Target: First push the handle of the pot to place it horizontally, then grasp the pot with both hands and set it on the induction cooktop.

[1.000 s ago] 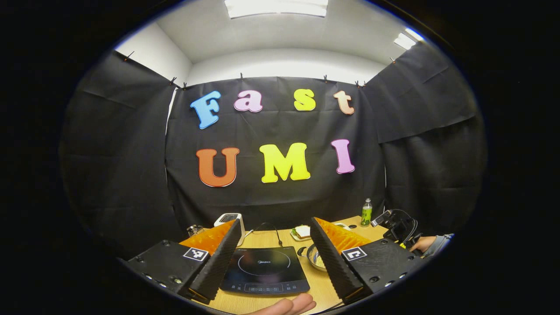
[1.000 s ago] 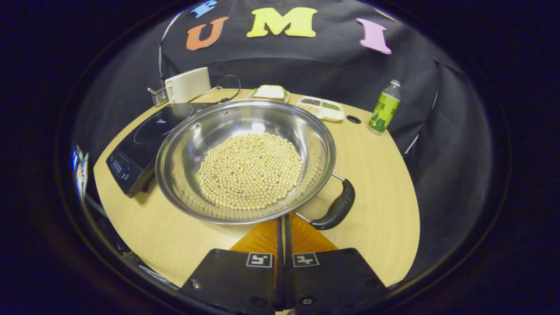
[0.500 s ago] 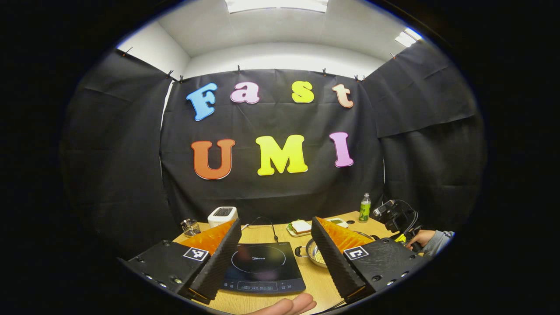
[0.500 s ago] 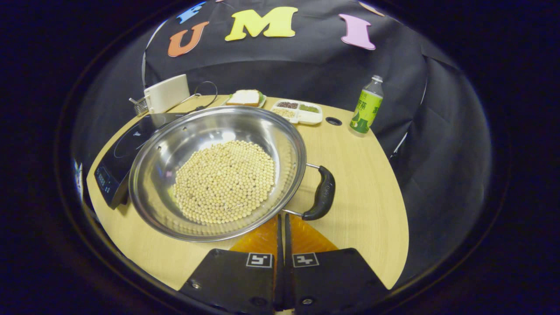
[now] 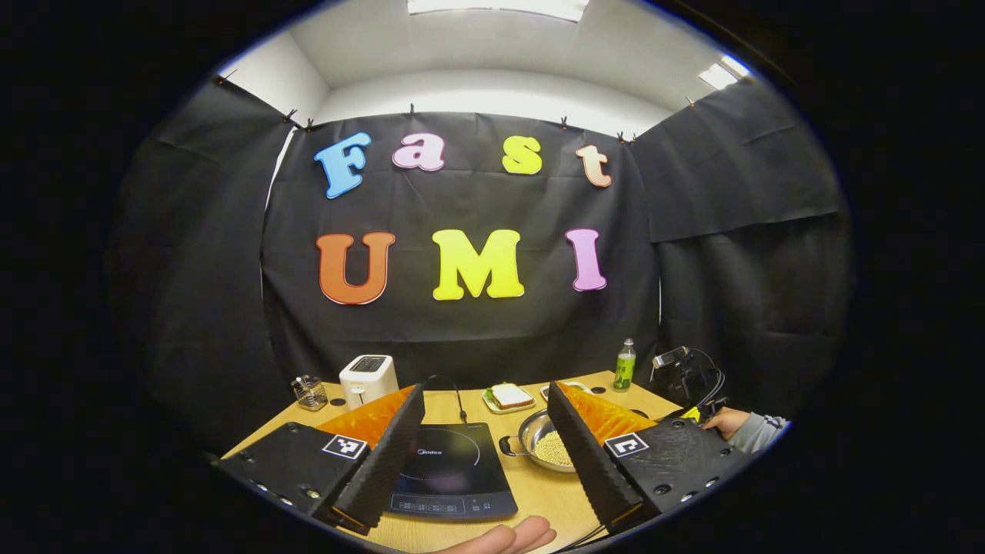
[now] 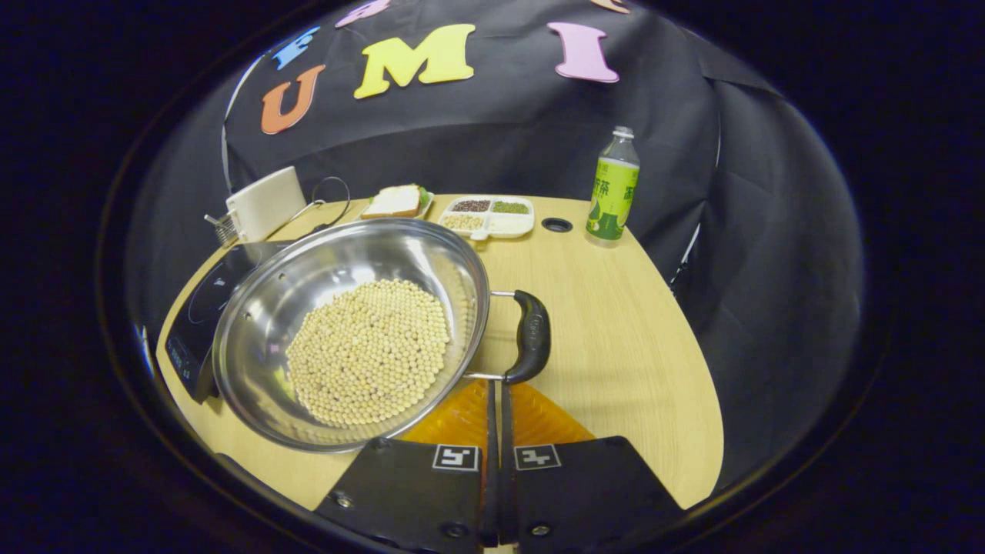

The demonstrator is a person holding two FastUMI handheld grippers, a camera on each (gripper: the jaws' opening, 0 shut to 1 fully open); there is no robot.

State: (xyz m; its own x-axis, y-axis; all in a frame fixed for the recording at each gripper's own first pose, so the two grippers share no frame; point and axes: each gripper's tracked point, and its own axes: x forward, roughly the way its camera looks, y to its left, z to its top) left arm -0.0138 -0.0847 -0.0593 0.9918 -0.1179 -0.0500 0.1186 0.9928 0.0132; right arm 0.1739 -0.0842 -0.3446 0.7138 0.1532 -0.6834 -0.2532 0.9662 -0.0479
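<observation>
- We see the right tool (image 6: 496, 388) with its two fingers pressed flat together and nothing between them; their tips sit at the near end of the pot's black handle (image 6: 532, 335), though contact is hard to judge.
- We see the pot (image 6: 350, 331), steel and part filled with pale beans (image 6: 368, 350), resting on the worktop (image 6: 616, 338). Its left rim overlaps the near corner of the induction cooktop (image 6: 202, 304).
- The left tool (image 5: 485, 431) is held wide apart above the worktop's near edge and holds nothing; between its fingers we see the cooktop and the pot's far-side handle (image 5: 509, 445).
- To the right of the handle, bare worktop runs out to the rounded edge.
- Along the far edge stand a toaster (image 6: 263, 203), a sandwich plate (image 6: 396, 201), a divided tray (image 6: 489, 217) and a green bottle (image 6: 612, 188), all well apart from the pot.
- A hand (image 5: 504, 538) rests at the near edge.
</observation>
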